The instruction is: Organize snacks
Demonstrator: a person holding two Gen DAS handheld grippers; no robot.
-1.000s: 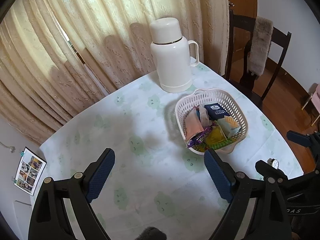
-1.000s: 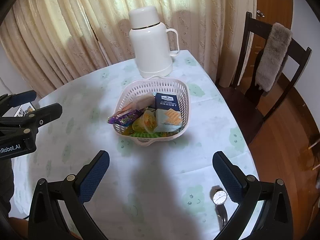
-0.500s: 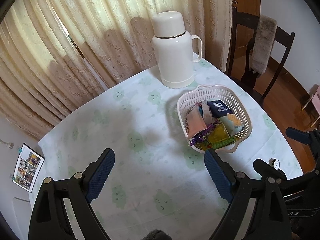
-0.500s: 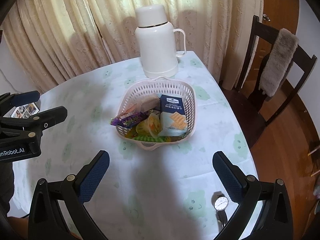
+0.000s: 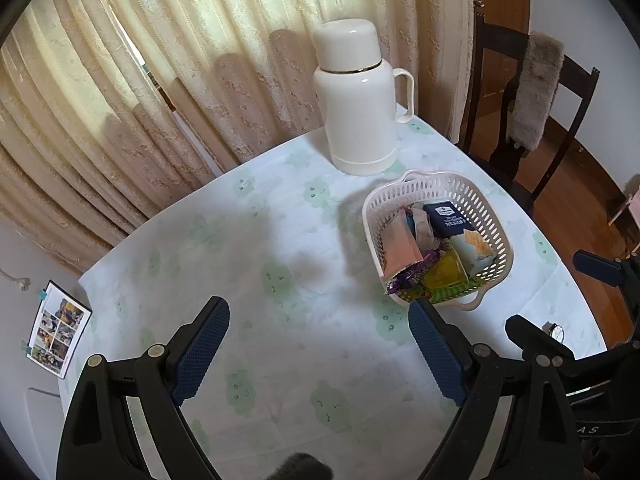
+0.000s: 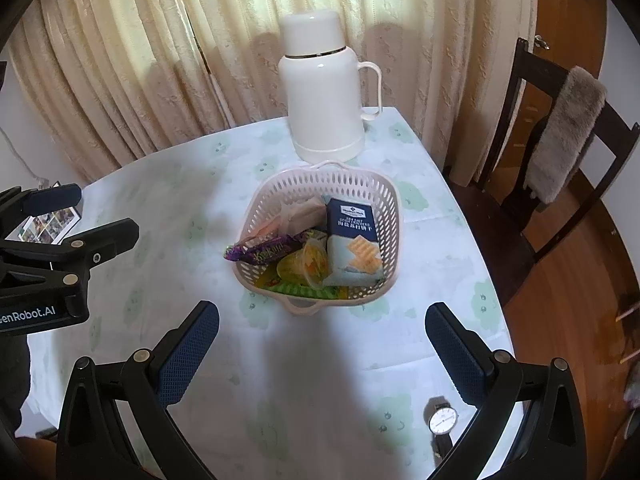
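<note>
White perforated plastic basket (image 6: 320, 184) of packaged snacks (image 6: 352, 248) sat mid-frame, beyond the wide-open, empty right gripper (image 6: 322, 344), left gripper (image 5: 318, 344) likewise gaped empty.

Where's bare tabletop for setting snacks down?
Widest bare cloth lies left of the basket, toward the curtain. Also free between basket and right gripper. Tight: thermos just behind the basket; watch near the front right edge.

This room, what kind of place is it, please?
Most likely a dining corner in a home: a clothed table holding a thermos jug and snack basket, a wooden chair, and curtains.
</note>
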